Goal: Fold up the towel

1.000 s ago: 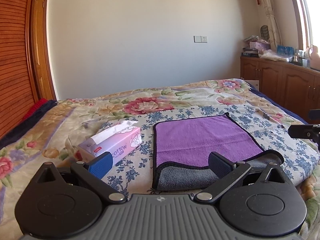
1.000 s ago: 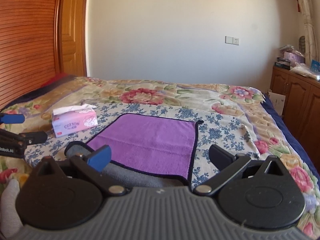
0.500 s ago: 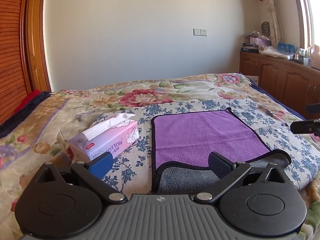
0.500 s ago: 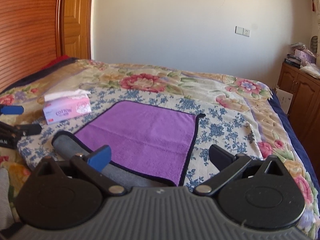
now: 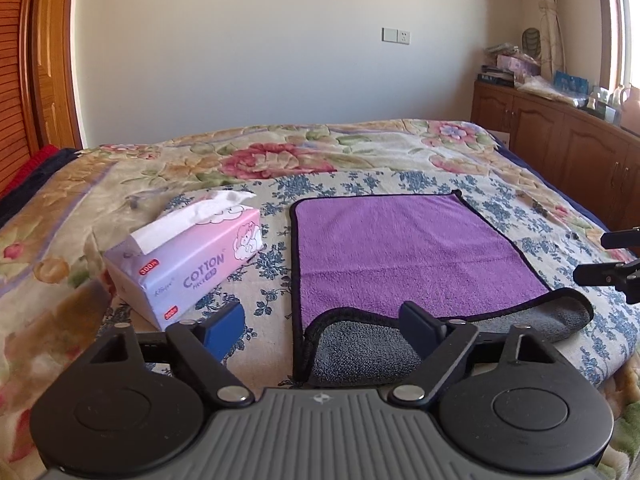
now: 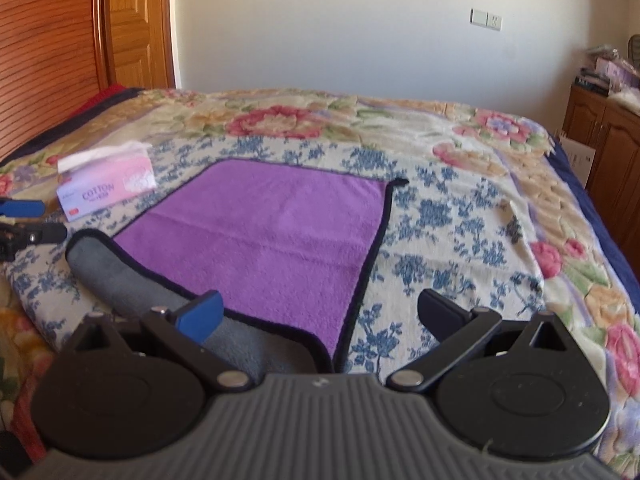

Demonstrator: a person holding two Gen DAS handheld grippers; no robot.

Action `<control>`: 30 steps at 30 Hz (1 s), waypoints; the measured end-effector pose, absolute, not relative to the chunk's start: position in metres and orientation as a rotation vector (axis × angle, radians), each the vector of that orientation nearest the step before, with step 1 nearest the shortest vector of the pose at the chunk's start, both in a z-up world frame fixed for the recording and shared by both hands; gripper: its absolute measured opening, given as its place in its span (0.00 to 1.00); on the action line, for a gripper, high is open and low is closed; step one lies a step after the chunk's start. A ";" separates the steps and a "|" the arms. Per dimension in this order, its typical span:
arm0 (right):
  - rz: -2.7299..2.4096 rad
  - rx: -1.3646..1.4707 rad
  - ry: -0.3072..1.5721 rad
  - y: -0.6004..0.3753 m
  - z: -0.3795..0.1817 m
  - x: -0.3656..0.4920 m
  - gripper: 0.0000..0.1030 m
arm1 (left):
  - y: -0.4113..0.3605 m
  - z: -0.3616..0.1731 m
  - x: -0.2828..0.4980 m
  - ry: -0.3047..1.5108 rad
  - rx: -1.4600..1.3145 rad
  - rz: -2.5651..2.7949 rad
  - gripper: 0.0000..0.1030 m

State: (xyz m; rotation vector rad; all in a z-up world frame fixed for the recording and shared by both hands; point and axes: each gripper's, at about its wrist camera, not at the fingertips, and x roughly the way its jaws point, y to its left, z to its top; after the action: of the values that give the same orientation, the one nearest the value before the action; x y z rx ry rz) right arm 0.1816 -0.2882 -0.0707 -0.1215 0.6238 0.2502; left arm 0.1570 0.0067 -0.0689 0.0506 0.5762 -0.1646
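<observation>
Towel (image 5: 404, 248): rectangular, plush purple face, dark bound edge, laid flat on the blue-flowered cloth (image 5: 360, 182) spread over the bed. The near edge is turned back in a soft roll, so that a grey fleecy underside (image 5: 352, 354) is exposed along the whole near side; a small loop tab is seen at the far right corner (image 6: 400, 181)

Tissue box (image 5: 188, 260): soft pink and lilac pack printed COTTON, a white sheet drawn up from the top; placed just left of the towel, apart from it, nothing between

Bedspread (image 5: 280, 156): thick, quilted, large red and pink flowers on cream, lying beyond the towel and under the blue-flowered cloth

Wooden cabinet (image 5: 560, 136): panelled doors, cluttered top, well to the right of the towel, beyond the bed

Slatted wooden panel (image 6: 44, 52): far left of the towel, by a panelled door

Left gripper (image 5: 324, 326): fingers spread wide, nothing held; poised near the towel's near left corner, above the grey roll

Right gripper (image 6: 320, 314): fingers spread wide, nothing held; poised near the towel's near right corner, blue pad (image 6: 200, 316) seen against the grey roll
</observation>
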 end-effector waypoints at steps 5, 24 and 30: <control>0.288 -0.117 0.660 -0.286 -0.078 0.186 0.97 | 0.007 -0.075 0.167 0.594 0.060 -0.166 0.77; 0.354 -0.064 0.811 -0.285 -0.097 0.194 0.58 | 0.007 -0.089 0.180 0.666 0.050 -0.201 0.44; 0.335 -0.054 0.831 -0.290 -0.098 0.195 0.43 | 0.005 -0.090 0.180 0.665 0.058 -0.215 0.33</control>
State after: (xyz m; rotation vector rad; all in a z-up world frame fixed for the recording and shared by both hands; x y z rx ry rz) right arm 0.1954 -0.2895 -0.0976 -0.0544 0.8307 0.3348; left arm 0.1796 0.0050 -0.0896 0.0580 0.6649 -0.2154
